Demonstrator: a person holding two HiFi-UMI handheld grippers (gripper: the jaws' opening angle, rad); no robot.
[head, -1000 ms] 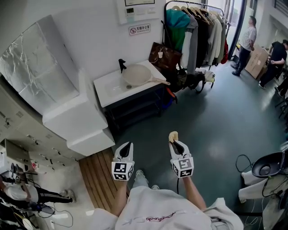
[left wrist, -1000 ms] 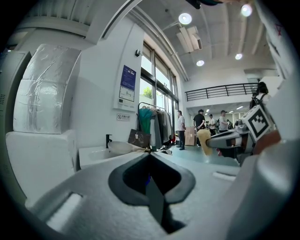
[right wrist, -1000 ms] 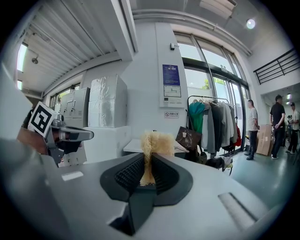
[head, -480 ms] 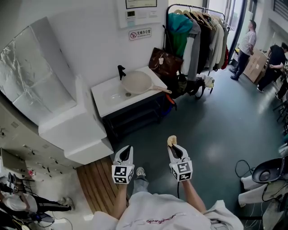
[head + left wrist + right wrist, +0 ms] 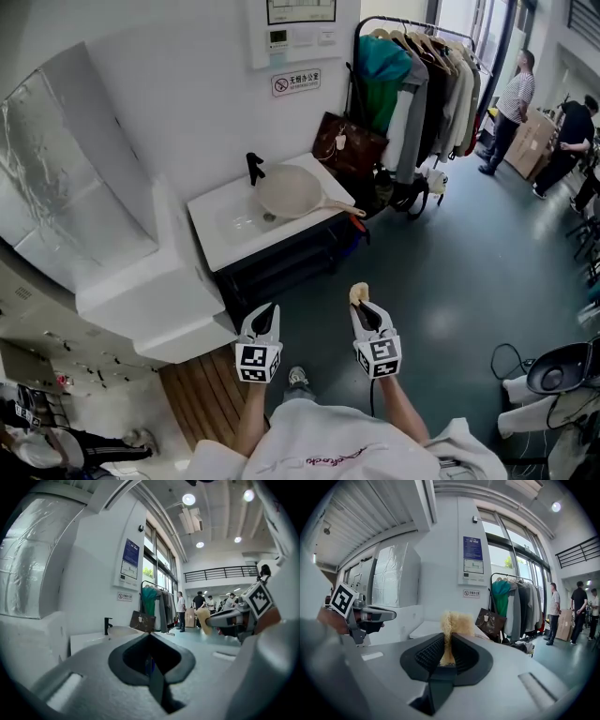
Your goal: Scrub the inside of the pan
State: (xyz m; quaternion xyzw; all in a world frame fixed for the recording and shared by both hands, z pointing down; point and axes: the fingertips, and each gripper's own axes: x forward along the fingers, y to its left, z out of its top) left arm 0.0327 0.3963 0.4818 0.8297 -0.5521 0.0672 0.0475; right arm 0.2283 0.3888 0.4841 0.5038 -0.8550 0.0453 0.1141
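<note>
Two grippers showed in the head view, side by side near the person. The left gripper (image 5: 265,314) was pressed closed with nothing in it. The right gripper (image 5: 360,302) pinched one yellowish scrub pad (image 5: 358,293). One pan (image 5: 291,190), pale beige and round, lay far ahead on the white sink counter (image 5: 225,239). It sat just right of a single black faucet (image 5: 253,167), with its long handle pointing right. On the wall above hung one red-and-white no-smoking sign (image 5: 296,82), its characters too small to read. Two people (image 5: 516,94) stood far right, beyond one clothes rack (image 5: 427,75) and one brown bag (image 5: 350,145).

In the left gripper view, the left gripper's (image 5: 150,658) jaws met, empty. The pan's rim (image 5: 123,629) showed far off beside the faucet (image 5: 107,624). The pad (image 5: 203,619) showed at the right.

In the right gripper view, the right gripper (image 5: 447,653) was clamped on the fibrous, fuzzy-topped pad (image 5: 452,625). The left gripper (image 5: 370,617) showed at the left and the two people (image 5: 553,611) far right. The blue wall notice's print was unreadable.
</note>
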